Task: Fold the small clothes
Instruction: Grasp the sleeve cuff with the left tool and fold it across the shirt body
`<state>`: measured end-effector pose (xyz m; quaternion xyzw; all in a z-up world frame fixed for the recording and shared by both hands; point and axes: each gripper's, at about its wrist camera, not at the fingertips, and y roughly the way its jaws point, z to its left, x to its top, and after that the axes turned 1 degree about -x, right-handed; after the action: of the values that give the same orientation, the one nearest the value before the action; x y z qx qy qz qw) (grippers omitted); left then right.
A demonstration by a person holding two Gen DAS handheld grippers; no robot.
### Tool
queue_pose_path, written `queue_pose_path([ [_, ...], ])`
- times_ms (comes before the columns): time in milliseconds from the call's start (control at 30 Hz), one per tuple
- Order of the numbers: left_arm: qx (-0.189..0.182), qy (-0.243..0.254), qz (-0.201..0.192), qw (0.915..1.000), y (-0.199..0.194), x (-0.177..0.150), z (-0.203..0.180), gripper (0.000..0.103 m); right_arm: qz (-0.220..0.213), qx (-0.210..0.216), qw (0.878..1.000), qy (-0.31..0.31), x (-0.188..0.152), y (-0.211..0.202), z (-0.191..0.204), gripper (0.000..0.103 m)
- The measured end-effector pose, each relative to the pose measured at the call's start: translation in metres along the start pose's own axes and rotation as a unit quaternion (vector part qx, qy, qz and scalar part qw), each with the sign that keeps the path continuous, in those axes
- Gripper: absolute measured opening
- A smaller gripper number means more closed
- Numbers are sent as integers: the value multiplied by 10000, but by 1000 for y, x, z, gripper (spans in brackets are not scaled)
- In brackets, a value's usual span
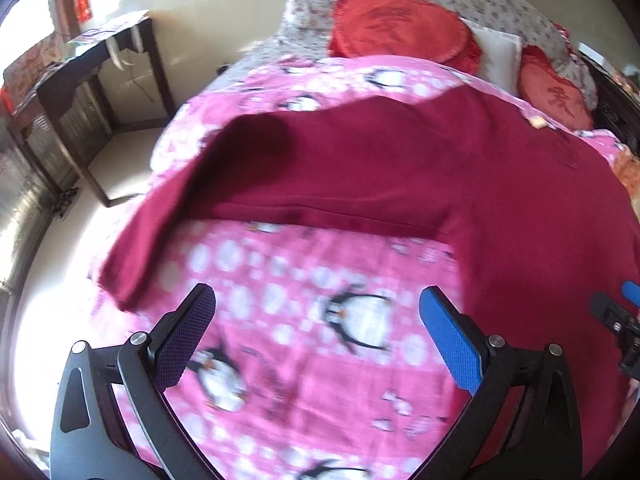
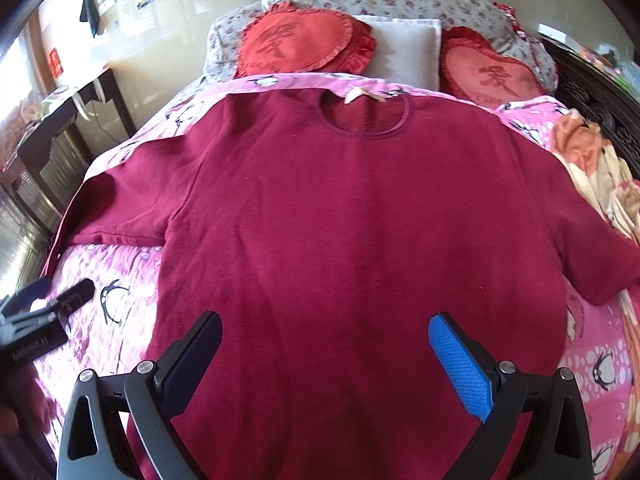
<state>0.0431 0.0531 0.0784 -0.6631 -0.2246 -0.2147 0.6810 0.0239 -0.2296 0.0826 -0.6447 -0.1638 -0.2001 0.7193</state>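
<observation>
A dark red long-sleeved top [image 2: 340, 208] lay spread flat, front side up, on a pink penguin blanket [image 2: 112, 280] that covered the bed. Its round neckline [image 2: 364, 120] pointed toward the 2 red heart cushions [image 2: 300, 40] and the white pillow [image 2: 404, 48] at the head of the bed. Both sleeves were stretched outward; the left sleeve [image 1: 248, 176] reached to the left edge of the bed and its cuff hung a little over the side.

The right gripper [image 2: 326, 344] hovered above the lower part of the top, with its jaws spread wide and nothing between them. The left gripper [image 1: 316, 316] was also spread wide and empty; it stood over bare blanket, just beside the hem side of the left sleeve and not touching the cloth. The left view was blurred, so small details there could not be read.

In my judgement, the folding had not yet begun: the garment was only laid out and no fold was visible. The step in hand looked like the approach for the 1st fold. The next move would probably ask the left gripper to reach the sleeve, close on its cuff or edge and carry it across the body, while the right gripper takes the hem or holds the cloth in place. Only 1 layer should be pinched, without the blanket below.
</observation>
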Motion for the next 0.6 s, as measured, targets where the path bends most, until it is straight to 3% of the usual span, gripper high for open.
queue_pose_path([
  [233, 769, -353, 47, 9964, 22, 13, 74, 102, 99, 247, 9996, -114, 6, 10, 23, 102],
  [500, 1034, -551, 226, 9929, 59, 20, 134, 102, 269, 408, 9981, -364, 12, 27, 53, 102],
  [600, 896, -597, 317, 9937, 73, 21, 143, 102, 302, 473, 9976, -412, 14, 31, 61, 102],
])
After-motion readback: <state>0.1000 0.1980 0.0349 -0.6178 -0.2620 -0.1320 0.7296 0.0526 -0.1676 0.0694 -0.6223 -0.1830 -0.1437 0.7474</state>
